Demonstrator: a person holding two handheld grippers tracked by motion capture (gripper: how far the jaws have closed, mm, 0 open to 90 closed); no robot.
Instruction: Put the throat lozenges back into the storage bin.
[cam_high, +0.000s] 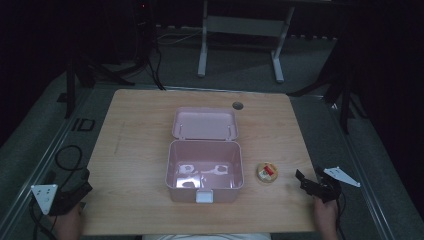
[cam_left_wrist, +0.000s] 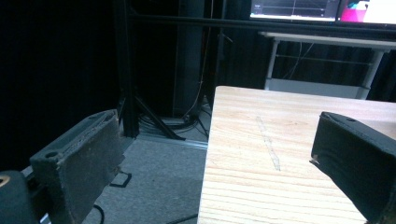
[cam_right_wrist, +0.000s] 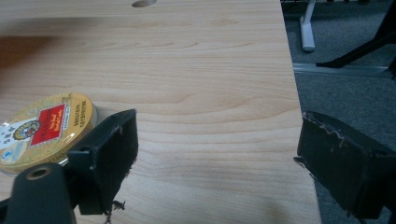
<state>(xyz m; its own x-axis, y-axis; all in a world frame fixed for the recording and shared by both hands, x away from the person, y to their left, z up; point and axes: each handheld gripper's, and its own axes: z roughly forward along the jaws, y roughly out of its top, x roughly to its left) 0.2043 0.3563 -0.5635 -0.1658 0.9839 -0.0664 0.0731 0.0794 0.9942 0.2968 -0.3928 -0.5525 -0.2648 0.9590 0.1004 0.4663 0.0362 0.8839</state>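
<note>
tin (cam_high: 267, 172) on table, just right of open box (cam_high: 204, 170) | right gripper (cam_high: 311, 184) nearer, jaws apart, tin off its left jaw, not between | left gripper (cam_high: 70, 196) at table's left edge, jaws apart, empty

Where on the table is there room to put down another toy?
Lots of bare wood left of the pink box, out to the table edge. More behind its open lid. It is tighter on the right, where the round tin sits near the right claw.
</note>
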